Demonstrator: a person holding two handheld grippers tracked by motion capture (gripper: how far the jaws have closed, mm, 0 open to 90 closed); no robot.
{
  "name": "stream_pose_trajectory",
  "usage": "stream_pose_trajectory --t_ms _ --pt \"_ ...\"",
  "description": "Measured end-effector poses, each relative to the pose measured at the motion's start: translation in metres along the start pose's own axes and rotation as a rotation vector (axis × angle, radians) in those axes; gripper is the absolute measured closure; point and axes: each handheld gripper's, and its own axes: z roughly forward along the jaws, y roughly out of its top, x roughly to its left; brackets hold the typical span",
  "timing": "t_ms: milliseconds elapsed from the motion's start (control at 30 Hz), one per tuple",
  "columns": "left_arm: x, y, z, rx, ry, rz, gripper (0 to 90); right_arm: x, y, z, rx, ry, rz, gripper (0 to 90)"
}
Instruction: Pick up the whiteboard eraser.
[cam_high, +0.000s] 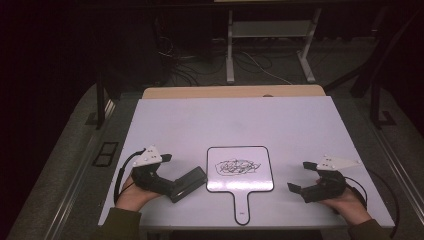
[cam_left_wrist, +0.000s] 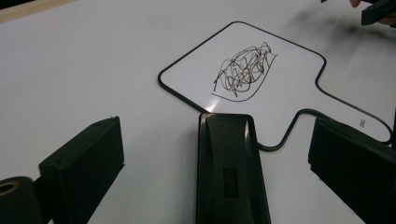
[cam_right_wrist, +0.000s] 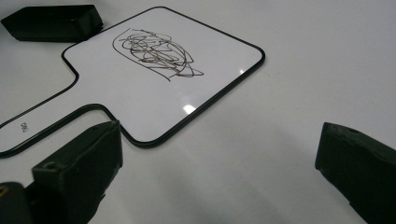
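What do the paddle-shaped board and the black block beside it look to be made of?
Paddle board: glossy white dry-erase surface, probably coated plastic, going by the glare spots and the marker scribble on it; thin black edging. Black block: matte, moulded-looking shell, likely plastic; possibly an eraser.

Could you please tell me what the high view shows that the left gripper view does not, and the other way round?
High view alone: both hands, the left gripper, the right gripper, and the whole table.

Left gripper view alone: a close look at the open jaws flanking the black eraser, pads clear of it, and small print on the handle.

Shared: the paddle whiteboard with its scribble, and the eraser beside it.
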Motion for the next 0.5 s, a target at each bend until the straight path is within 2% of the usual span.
stream_pose_trajectory --t_ms 200,300,500 --pt "-0.0021 -0.0069 -0.0028 0.02 0.006 -0.013 7.3 0.0007 -0.0003 0.0003 0.002 -0.002 -0.002 0.0" --pt "-0.0033 -0.0084 -0.0022 0.032 -0.004 -0.007 13.2 0.0008 -0.0004 0.0 0.003 -0.003 -0.001 0.0" --pt "-0.0039 -0.0095 0.0029 0.059 -0.011 -0.004 15.4 0.0013 -0.0003 -0.0001 0.004 -0.002 -0.003 0.0"
